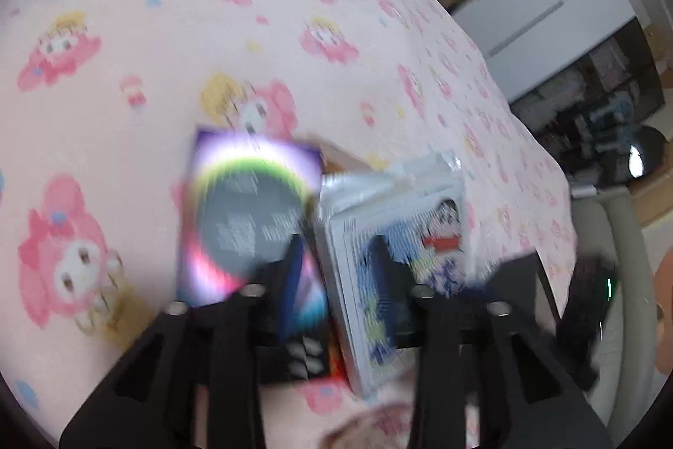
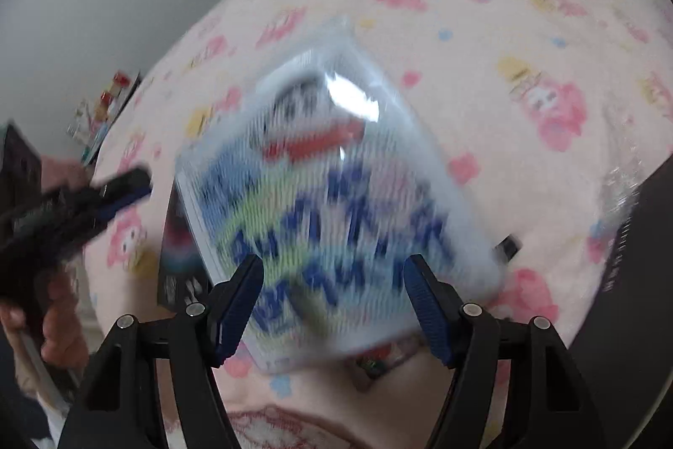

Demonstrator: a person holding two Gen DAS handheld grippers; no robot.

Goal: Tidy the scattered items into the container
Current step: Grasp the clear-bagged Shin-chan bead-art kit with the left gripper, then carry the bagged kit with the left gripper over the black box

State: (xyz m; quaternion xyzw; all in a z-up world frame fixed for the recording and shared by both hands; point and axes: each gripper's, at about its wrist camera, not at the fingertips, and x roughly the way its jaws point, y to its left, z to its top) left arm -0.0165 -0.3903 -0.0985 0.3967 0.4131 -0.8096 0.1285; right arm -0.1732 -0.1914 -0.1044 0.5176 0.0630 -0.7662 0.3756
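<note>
Left claw (image 1: 336, 259): released, above purple box (image 1: 248, 213).
Right claw (image 2: 332, 280): released, over wrapped pack (image 2: 328, 188) (blurred).
Blanket (image 1: 168, 49): open room beyond.

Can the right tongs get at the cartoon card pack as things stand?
Probably yes: the right tongs stand open just before the cartoon card pack, which lies on top with nothing between them.

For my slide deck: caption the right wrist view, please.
Open right gripper over a wrapped cartoon pack on the pink blanket, left gripper alongside.
</note>
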